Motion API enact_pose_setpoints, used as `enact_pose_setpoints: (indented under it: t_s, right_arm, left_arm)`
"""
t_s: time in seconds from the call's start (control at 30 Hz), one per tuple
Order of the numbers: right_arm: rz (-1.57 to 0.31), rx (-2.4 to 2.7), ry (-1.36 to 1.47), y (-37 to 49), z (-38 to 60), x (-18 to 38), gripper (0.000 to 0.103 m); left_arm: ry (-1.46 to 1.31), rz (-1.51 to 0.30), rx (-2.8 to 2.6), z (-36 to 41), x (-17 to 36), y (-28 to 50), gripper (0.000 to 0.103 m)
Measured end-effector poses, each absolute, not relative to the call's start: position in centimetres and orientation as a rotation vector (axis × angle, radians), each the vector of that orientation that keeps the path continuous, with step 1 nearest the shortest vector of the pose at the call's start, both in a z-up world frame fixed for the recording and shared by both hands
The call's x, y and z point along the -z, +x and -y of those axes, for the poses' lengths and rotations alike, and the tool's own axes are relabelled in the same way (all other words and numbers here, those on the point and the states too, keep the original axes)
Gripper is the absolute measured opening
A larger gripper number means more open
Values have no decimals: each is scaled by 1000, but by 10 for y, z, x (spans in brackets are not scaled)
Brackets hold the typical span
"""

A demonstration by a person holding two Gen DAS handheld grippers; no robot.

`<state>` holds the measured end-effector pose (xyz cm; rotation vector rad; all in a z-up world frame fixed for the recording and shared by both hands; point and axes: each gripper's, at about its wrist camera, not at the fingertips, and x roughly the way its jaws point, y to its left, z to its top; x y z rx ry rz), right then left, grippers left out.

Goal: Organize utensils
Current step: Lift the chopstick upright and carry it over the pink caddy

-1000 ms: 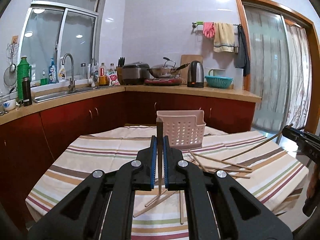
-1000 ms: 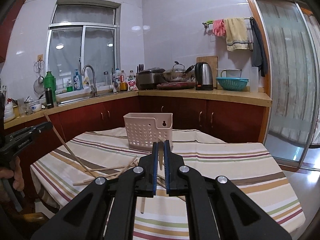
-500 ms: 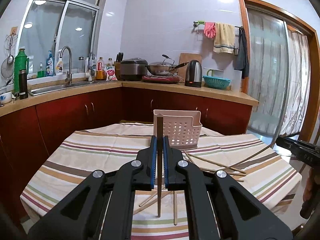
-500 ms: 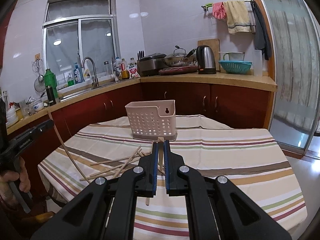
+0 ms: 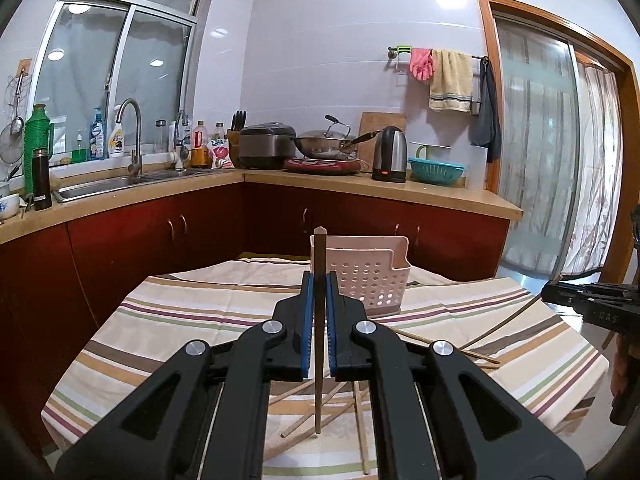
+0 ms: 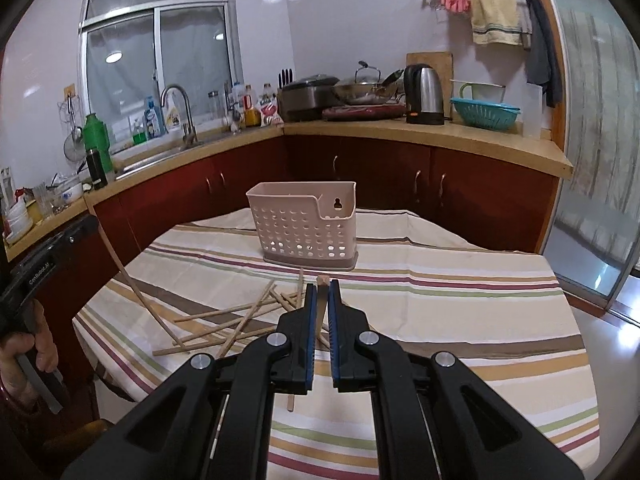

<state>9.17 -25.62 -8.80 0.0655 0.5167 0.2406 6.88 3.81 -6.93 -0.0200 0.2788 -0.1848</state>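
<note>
On the left, the left tongs (image 5: 319,280) are clenched on a dark chopstick (image 5: 319,320), which stands upright between the blue pads: its blunt top rises above the fingertips and its thin end hangs down over the table (image 5: 180,320). From the right wrist view the same tongs show at the left edge (image 6: 94,216), gripped by a hand (image 6: 28,350), with the chopstick (image 6: 132,276) slanting down toward the striped cloth.

Toward the middle, a loose scatter of pale chopsticks (image 6: 240,320) lies crossed on the cloth, between the left tongs and the right ones. In the left wrist view several of them (image 5: 356,404) lie below and beside the held stick's tip.

Behind the scatter, nearer the far edge of the table, stands a pink perforated utensil basket (image 6: 306,220), upright on its darker base; in the left wrist view the basket (image 5: 368,276) sits just behind the raised stick's top. Whether anything is inside it I cannot tell.

Further right, the right tongs (image 6: 320,292) are clenched on a light wooden chopstick (image 6: 319,308), its top poking out between the fingertips and its lower end showing below the pads. In the left wrist view these tongs (image 5: 552,294) enter from the right edge, their chopstick (image 5: 508,320) angling down to the cloth.
</note>
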Motion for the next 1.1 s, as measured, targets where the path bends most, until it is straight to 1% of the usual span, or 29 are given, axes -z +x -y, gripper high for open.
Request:
enact_pose_setpoints:
  t_s: [0.33,0.63,1.1]
  right_arm:
    - [-496,-256,61,116,248,77,6]
    - [-475,-267,79,139,240,82,6]
    - [-455,-290,85,170,229,74,6]
  left_arm:
    - [-22,-266,169,-46,63,83,6]
    - [-28,-259,174,-48,56,105,6]
    - [-42,-268,192,-49,52,140,6]
